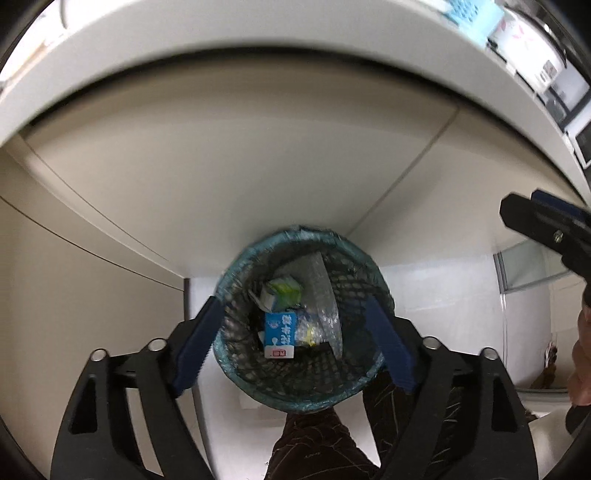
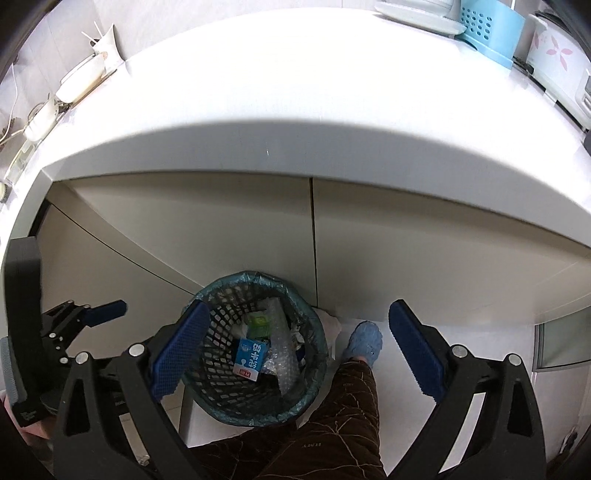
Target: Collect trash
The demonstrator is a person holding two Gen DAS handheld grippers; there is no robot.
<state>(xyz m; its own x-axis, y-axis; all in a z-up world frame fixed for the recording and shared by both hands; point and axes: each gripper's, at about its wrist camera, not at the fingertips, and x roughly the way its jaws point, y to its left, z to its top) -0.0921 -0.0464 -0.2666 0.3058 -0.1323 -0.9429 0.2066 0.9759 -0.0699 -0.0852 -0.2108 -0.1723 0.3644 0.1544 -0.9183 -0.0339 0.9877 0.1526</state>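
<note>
You stood at a white counter [image 2: 280, 122] with pale cupboard doors [image 2: 221, 229] under it and a light tiled floor [image 2: 461, 413] below. Far left along the counter sat white cups [image 2: 77, 83]; far right stood a blue holder [image 2: 487, 26] and a flowered white pot [image 2: 557, 61]. On the floor against the cupboards stood a black mesh bin [image 2: 221, 387] lined with a bluish bag. Your left gripper [image 1: 295, 338] hung over it, pointing steeply down, jaws wide and empty, the bin framed between them. In the bin lay a blue and white carton [image 1: 279, 334], a green and white carton [image 1: 282, 291] above it and clear bubble wrap [image 1: 325, 295] to the right. Your right gripper [image 2: 295, 347] hung just right of the bin, jaws equally wide, holding nothing. Between its fingers showed your brown trouser leg [image 2: 332, 424] and blue shoe cover [image 2: 364, 341].
</note>
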